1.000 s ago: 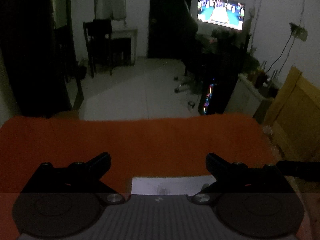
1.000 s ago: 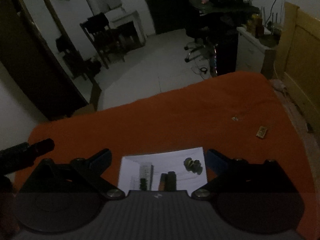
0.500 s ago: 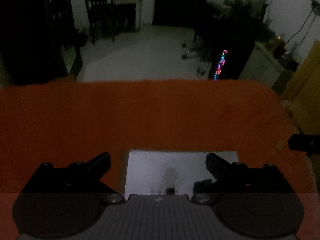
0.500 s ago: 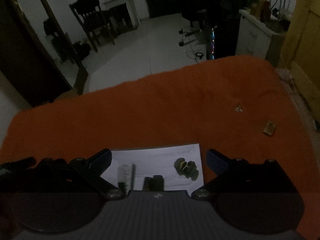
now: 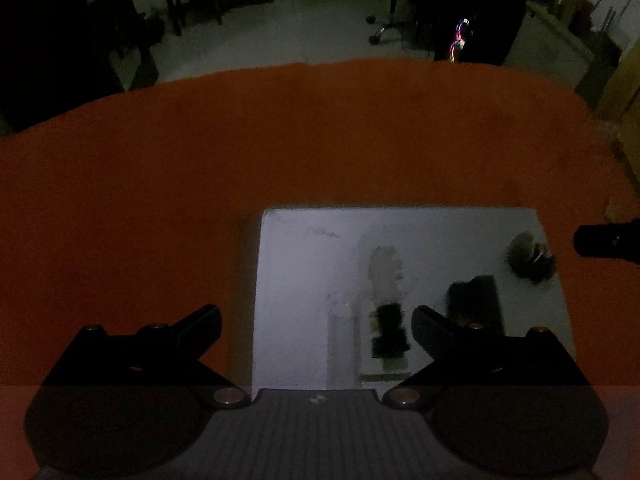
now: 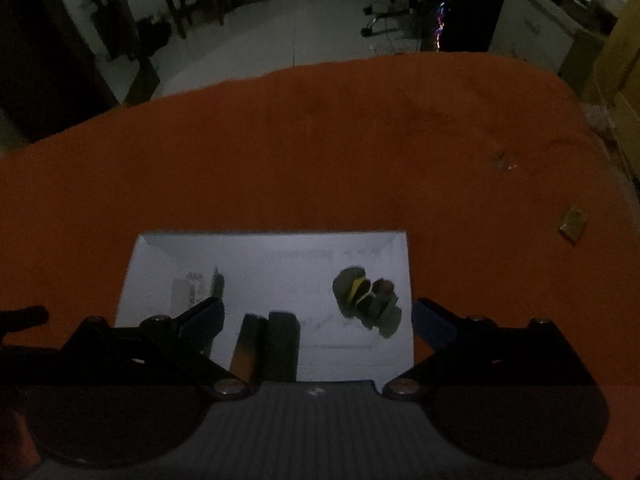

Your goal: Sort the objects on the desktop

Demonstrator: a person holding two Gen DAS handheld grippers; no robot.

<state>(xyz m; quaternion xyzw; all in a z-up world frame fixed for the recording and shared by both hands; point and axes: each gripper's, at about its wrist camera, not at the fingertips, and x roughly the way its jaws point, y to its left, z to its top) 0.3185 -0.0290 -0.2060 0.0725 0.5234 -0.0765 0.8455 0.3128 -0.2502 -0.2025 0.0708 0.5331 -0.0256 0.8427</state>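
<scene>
- Left tongs [image 5: 316,328]: spread wide, nothing between the fingers, hovering over the near left part of the white sheet; right finger [image 5: 434,330] above the sheet, left finger [image 5: 200,328] above the bare cloth.
- Right tongs [image 6: 316,320]: also spread wide and empty, over the near edge of the same sheet; one dark tip of these tongs visible at the right edge of the left wrist view [image 5: 608,242].
- Tabletop [image 6: 280,140]: covered with an orange cloth, lit dimly, a dark room with a pale floor beyond the far edge.
- White sheet [image 6: 280,252]: flat on the cloth, near side of the tabletop, faint marks on it, carrying most of the small things.
- Black block [image 6: 282,344]: lying on the sheet near its front edge, between the fingers of the right tongs; a narrower dark bar [image 6: 246,344] touching its left side.
- Crumpled dark lump [image 6: 366,300]: on the right part of the sheet, grey-green with yellow and pale patches; kind unclear.
- Pale strip with a dark patch [image 5: 386,336]: on the sheet left of the block, seen from the left wrist; too blurred to identify.
- Small tan tile [image 6: 574,226]: on the bare cloth, well apart from the sheet, toward the right edge.
- Tiny shiny bit [image 6: 505,162]: on the cloth farther back than the tile; too small to identify.
</scene>
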